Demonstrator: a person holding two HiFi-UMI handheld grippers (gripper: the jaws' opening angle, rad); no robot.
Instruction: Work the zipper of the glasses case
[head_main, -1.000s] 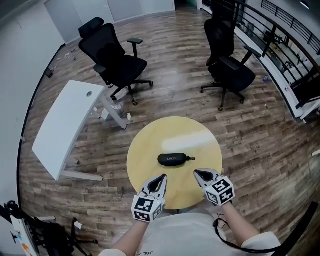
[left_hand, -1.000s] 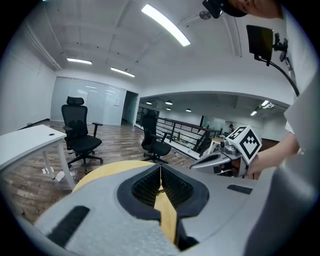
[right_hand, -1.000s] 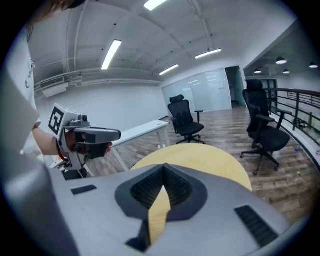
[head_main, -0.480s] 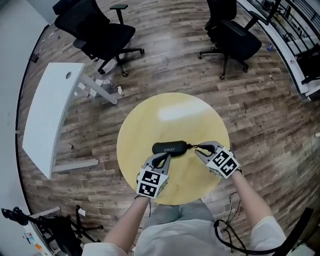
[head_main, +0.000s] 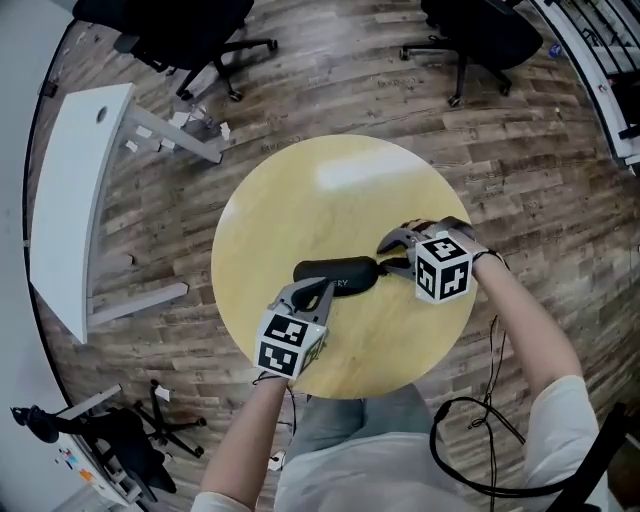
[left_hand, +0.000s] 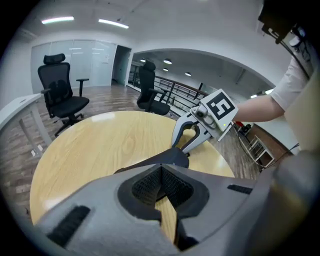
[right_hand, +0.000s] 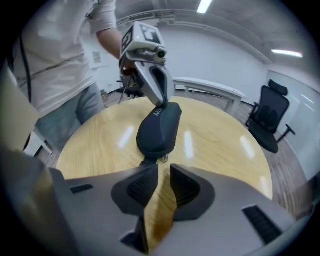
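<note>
A black glasses case (head_main: 335, 275) lies on its side in the middle of the round yellow table (head_main: 300, 190). My left gripper (head_main: 322, 291) stands at the case's near side. Its jaws are shut with nothing between them, and its tips are against the case (left_hand: 161, 157). My right gripper (head_main: 386, 255) is at the case's right end. Its jaws stand a little apart. The small zipper pull (right_hand: 162, 159) lies just in front of the gap, not between the pads. The case (right_hand: 159, 129) stretches away from the right gripper (right_hand: 164, 173) toward the left gripper (right_hand: 160, 102).
A white desk (head_main: 70, 180) stands on the wooden floor to the left of the table. Black office chairs (head_main: 190, 20) stand at the far side. A black cable (head_main: 480, 420) hangs by the person's right arm. A railing runs along the far right.
Both grippers have moved forward from the table's near edge to the case, the left to its near side and the right to its right end. The head view has moved over the table.
</note>
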